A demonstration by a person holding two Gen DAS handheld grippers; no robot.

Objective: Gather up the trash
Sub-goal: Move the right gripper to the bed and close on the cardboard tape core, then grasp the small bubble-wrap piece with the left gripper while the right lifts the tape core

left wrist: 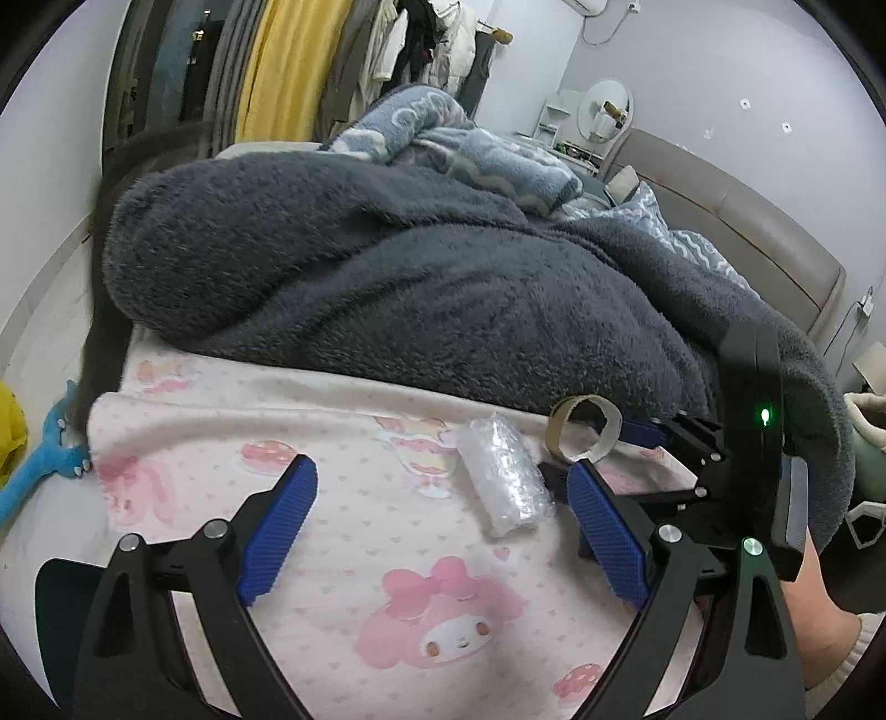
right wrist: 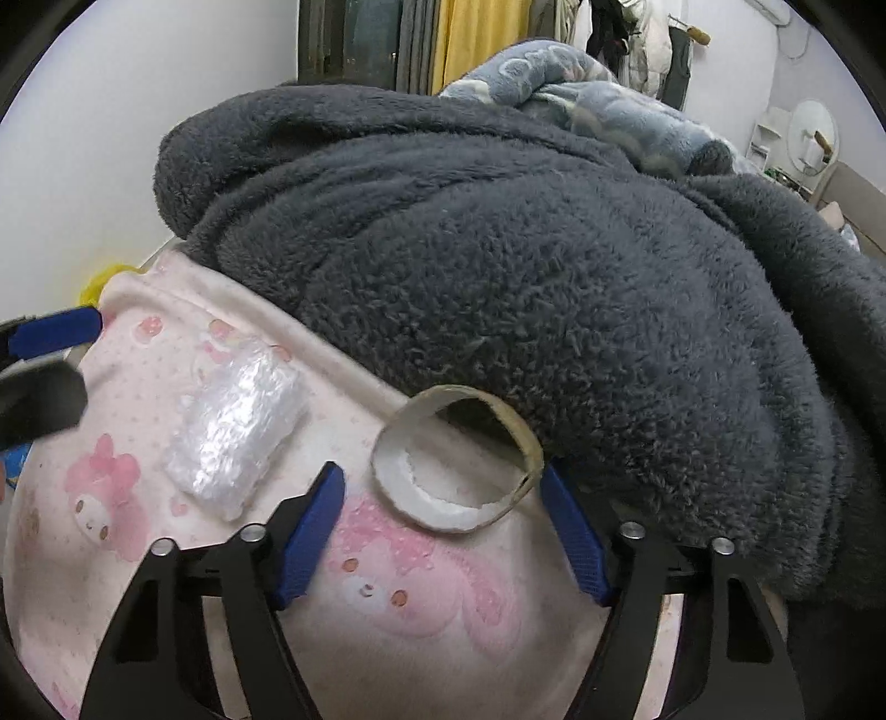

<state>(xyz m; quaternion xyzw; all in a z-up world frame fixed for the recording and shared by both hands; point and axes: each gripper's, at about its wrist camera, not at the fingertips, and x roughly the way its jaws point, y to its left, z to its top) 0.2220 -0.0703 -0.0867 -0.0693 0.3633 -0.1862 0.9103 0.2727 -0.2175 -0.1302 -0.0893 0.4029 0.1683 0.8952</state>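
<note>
A cardboard tape ring [right wrist: 459, 459] lies on the pink cartoon bedsheet [right wrist: 387, 598] at the edge of a dark grey fleece blanket [right wrist: 526, 277]. My right gripper [right wrist: 443, 487] is open, its blue fingers on either side of the ring, touching or nearly touching it. The ring also shows in the left wrist view [left wrist: 581, 429], with the right gripper [left wrist: 592, 443] around it. A clear crumpled plastic wrapper [left wrist: 506, 476] lies just left of the ring; it also shows in the right wrist view [right wrist: 235, 432]. My left gripper [left wrist: 443, 476] is open and empty, the wrapper lying near its right finger.
A blue patterned blanket [left wrist: 454, 138] is heaped behind the grey one. A blue plush toy [left wrist: 50, 459] and something yellow [left wrist: 11, 432] lie off the bed's left edge. A padded headboard [left wrist: 747, 216], hanging clothes [left wrist: 421, 44] and a yellow curtain [left wrist: 277, 72] stand beyond.
</note>
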